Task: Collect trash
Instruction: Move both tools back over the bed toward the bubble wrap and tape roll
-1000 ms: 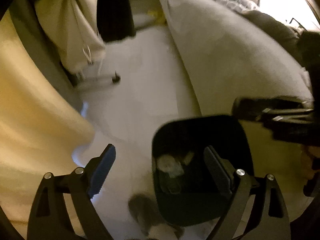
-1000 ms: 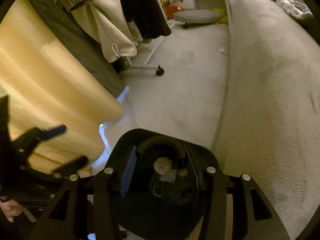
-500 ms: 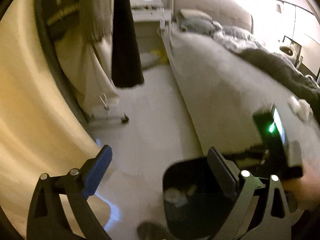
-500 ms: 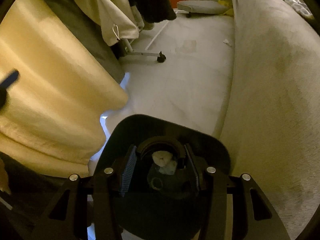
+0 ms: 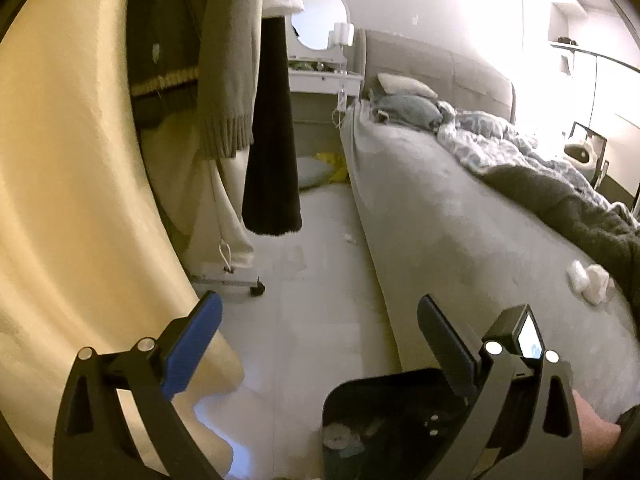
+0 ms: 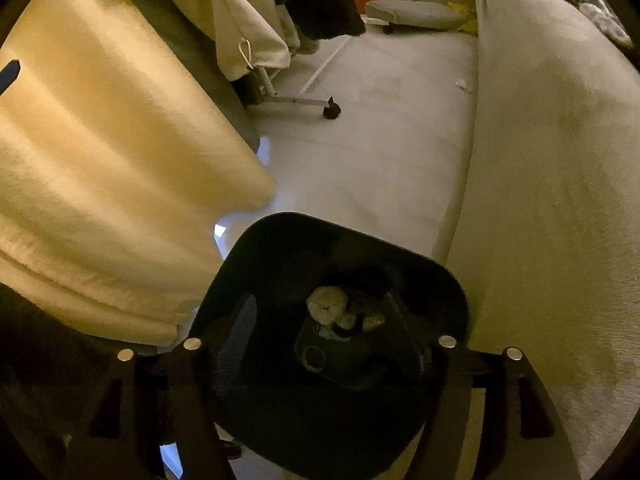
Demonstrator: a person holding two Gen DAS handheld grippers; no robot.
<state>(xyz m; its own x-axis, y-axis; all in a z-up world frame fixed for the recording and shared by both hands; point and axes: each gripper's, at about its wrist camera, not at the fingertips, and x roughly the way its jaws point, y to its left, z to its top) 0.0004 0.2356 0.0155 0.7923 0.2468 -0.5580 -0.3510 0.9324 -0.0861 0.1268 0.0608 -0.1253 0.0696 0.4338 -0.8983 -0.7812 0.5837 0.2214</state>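
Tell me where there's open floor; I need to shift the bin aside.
Bare floor runs between the bed and the curtain, ahead of the black bin, up to the rack's caster. A small scrap lies by the bed's edge. Beyond, hanging clothes and a cushion crowd it.

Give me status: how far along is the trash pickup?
Partly done. The black bin already holds crumpled tissues. In hand: nothing; the right gripper is open above the bin, the left gripper open and empty. Left: white wads on the bed and a scrap on the floor.
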